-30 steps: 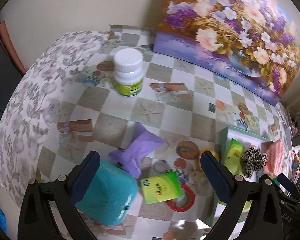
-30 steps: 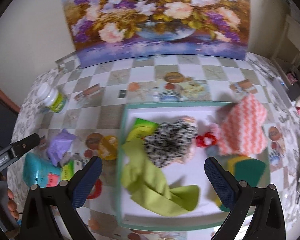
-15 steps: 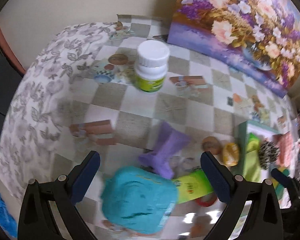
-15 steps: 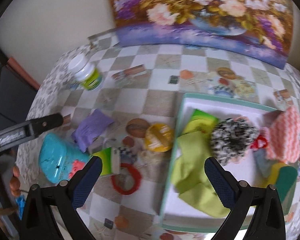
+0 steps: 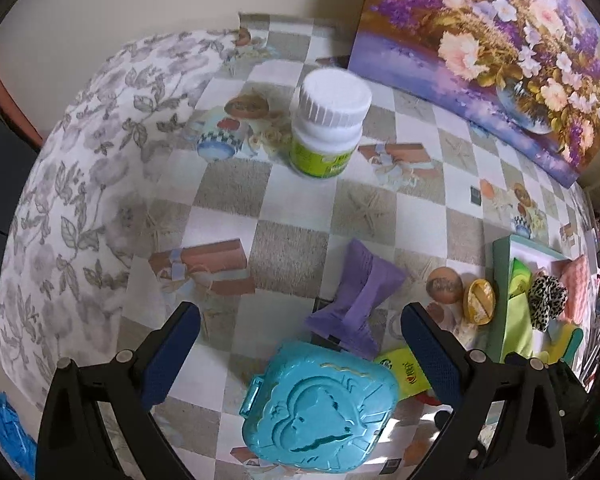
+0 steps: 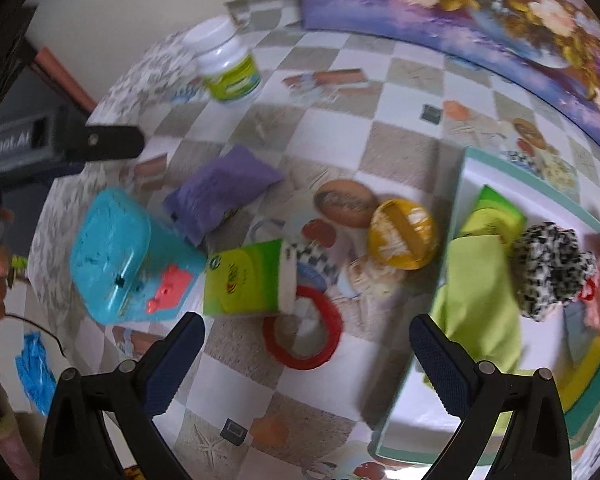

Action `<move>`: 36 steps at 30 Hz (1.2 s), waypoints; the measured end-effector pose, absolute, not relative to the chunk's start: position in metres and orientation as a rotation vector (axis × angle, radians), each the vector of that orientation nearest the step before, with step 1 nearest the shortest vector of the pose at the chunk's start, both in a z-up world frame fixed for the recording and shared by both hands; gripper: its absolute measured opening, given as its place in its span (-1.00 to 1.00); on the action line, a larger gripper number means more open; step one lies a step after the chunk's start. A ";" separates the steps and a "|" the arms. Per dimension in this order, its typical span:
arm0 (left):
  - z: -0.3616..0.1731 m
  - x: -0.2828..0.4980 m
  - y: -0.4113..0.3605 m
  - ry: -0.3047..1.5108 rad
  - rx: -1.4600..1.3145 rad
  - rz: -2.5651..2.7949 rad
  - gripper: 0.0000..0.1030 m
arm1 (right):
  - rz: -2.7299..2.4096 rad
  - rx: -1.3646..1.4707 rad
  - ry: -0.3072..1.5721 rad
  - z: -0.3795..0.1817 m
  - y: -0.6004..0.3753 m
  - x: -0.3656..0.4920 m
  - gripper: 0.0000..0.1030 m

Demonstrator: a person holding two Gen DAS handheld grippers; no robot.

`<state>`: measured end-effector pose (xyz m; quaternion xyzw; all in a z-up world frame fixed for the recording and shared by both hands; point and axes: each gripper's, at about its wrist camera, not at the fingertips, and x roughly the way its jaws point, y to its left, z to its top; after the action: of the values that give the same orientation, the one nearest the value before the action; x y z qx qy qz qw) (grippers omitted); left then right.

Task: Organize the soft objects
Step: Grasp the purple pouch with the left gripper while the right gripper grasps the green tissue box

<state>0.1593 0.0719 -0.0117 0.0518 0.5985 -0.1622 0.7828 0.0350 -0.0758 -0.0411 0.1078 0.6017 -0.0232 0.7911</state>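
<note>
Hiding under the tissue pack (image 6: 246,278) (partly): red ring (image 6: 304,330).

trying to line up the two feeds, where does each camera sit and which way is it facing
Left wrist: sits on the left gripper, looking down and forward over the checked tablecloth at the turquoise case, purple cloth and white bottle; both open jaws show.
Right wrist: sits on the right gripper, looking down at the red ring, green pack and the tray; its open jaws show, and the left gripper's body and the person's fingers at the left edge.
Shared: case, purple cloth, bottle, tray, flower painting.
</note>
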 end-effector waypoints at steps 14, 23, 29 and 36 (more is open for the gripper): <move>-0.038 0.172 0.085 1.387 0.063 -0.339 0.95 | 0.023 0.118 1.349 -0.069 -0.041 0.044 1.00; -0.048 0.177 0.088 1.408 0.069 -0.342 0.95 | 0.030 0.059 1.307 -0.074 -0.020 0.061 0.75; -0.054 0.181 0.085 1.423 0.077 -0.351 0.95 | 0.033 0.045 1.280 -0.070 -0.016 0.070 0.37; -0.058 0.179 0.078 1.433 0.085 -0.369 0.95 | 0.045 0.083 1.280 -0.069 -0.032 0.071 0.32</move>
<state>0.1794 0.0780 -0.0578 0.0388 0.6528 -0.1681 0.7376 0.0705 -0.0322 -0.0687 0.0386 0.5969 0.0211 0.8011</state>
